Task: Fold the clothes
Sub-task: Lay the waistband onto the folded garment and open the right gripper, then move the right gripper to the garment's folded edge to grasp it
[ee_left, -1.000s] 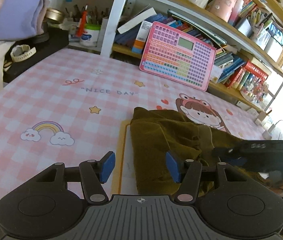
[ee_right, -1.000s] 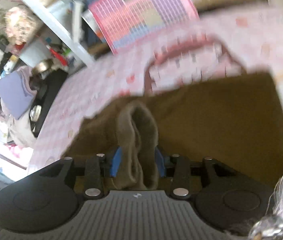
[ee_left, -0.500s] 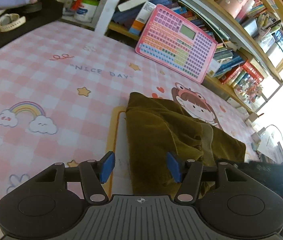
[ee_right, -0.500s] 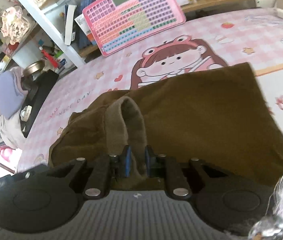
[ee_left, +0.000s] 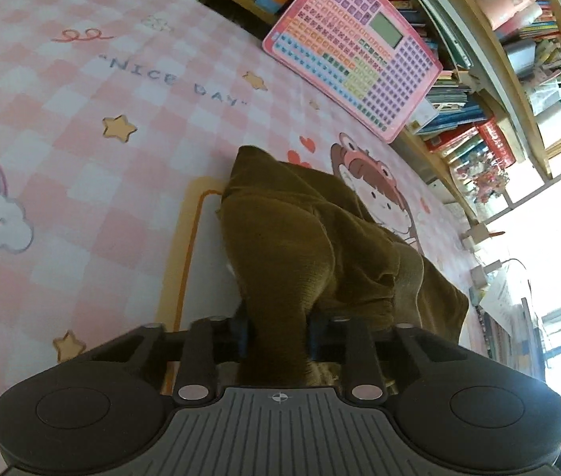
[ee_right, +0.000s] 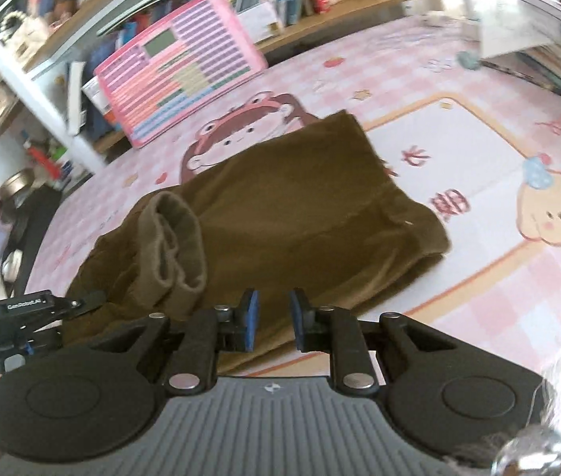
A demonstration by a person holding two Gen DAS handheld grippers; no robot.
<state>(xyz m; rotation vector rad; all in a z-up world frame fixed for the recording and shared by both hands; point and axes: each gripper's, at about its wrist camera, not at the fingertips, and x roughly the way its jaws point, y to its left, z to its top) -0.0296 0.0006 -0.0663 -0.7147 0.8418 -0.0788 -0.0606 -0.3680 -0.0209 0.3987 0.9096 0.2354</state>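
Olive garment pinched by left gripper fingers; right gripper fingers narrowly parted, empty.

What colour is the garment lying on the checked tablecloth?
Olive brown; the garment shows best in the right wrist view.

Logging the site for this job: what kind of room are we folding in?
Probably a child's bedroom or study corner at home: a pink checked cartoon mat covers the surface, crowded bookshelves stand behind, and a pink learning pad leans against them.
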